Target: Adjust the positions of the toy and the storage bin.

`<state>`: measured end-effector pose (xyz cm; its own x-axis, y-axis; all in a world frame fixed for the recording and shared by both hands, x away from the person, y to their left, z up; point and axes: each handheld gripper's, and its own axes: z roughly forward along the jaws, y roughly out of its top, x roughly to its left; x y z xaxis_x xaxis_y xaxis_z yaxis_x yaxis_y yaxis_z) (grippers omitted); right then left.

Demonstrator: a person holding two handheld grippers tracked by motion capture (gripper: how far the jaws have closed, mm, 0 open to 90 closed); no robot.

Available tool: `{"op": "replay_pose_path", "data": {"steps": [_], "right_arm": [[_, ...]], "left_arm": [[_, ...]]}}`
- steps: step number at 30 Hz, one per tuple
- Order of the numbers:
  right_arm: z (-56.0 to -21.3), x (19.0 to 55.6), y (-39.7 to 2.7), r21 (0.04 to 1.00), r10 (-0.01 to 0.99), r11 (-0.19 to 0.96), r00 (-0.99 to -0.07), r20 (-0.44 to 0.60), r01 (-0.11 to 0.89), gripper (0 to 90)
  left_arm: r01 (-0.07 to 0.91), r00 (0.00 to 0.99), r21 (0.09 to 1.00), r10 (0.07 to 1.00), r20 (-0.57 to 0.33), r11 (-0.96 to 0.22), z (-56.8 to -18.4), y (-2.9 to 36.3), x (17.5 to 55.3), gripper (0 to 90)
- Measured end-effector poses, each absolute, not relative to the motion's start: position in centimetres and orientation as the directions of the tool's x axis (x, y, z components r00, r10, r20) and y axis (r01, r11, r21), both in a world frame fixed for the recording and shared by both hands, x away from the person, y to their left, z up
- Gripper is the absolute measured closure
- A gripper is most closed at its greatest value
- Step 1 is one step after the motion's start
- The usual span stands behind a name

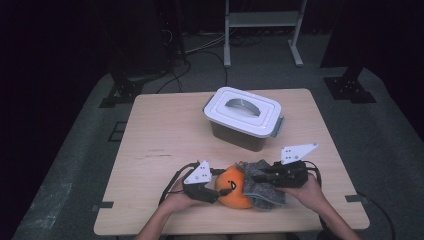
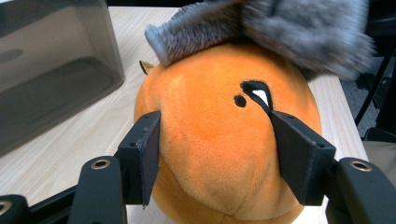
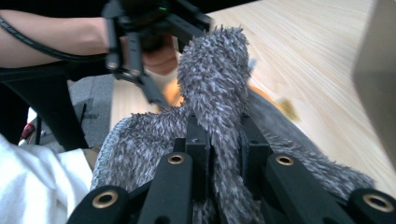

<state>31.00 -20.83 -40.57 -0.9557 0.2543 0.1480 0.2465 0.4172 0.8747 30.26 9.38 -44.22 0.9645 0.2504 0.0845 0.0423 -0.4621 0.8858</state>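
Lower centre of high view: left gripper (image 1: 216,191) clamps the orange plush ball (image 1: 235,187) half-closed to steady it, while right gripper (image 1: 261,176), jaws pinched tight on grey fuzzy cloth (image 1: 262,191), drapes it over the ball.

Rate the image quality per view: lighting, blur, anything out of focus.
High view: the light wooden table is evenly lit, the surroundings fall to black. Left gripper view: the round orange plush toy is sharp, the fuzzy grey cloth above it soft. Right gripper view: the cloth is crisp, the background blurred.
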Motion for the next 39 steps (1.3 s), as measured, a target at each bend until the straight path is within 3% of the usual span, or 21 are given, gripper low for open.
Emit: {"op": "replay_pose_path", "data": {"steps": [4,15,24,32,34,35,39], "right_arm": [[-40.6,30.5,-19.0,0.862,0.222,0.466,-0.969,0.104,0.200,77.5],[-41.2,31.8,-21.5,0.864,0.307,0.424,-0.940,0.146,0.273,77.6],[-40.0,30.9,-18.7,0.873,0.250,0.453,-0.966,0.066,0.177,77.5],[-41.3,31.6,-20.4,0.872,0.290,0.436,-0.952,0.099,0.224,77.5],[-41.3,31.7,-20.6,0.871,0.295,0.434,-0.950,0.105,0.231,77.5],[-41.3,31.8,-20.8,0.869,0.300,0.435,-0.948,0.109,0.237,77.4],[-40.4,31.6,-20.3,0.876,0.286,0.429,-0.953,0.100,0.221,77.5]], "left_arm": [[0.035,0.964,0.882,0.250,0.095,-0.470,-44.2,9.3,30.0,37.2],[0.054,0.958,0.889,0.274,0.083,-0.456,-44.2,9.3,30.4,36.9],[0.056,0.958,0.892,0.275,0.077,-0.448,-44.2,9.2,30.4,35.9],[0.095,0.965,0.903,0.260,0.019,-0.418,-44.3,9.1,30.6,17.5],[0.096,0.966,0.904,0.259,0.017,-0.417,-44.3,9.0,30.6,18.9],[0.081,0.965,0.900,0.259,0.036,-0.428,-44.2,8.9,30.6,28.3],[0.086,0.961,0.903,0.276,0.037,-0.421,-43.9,8.8,30.5,37.9]]}}
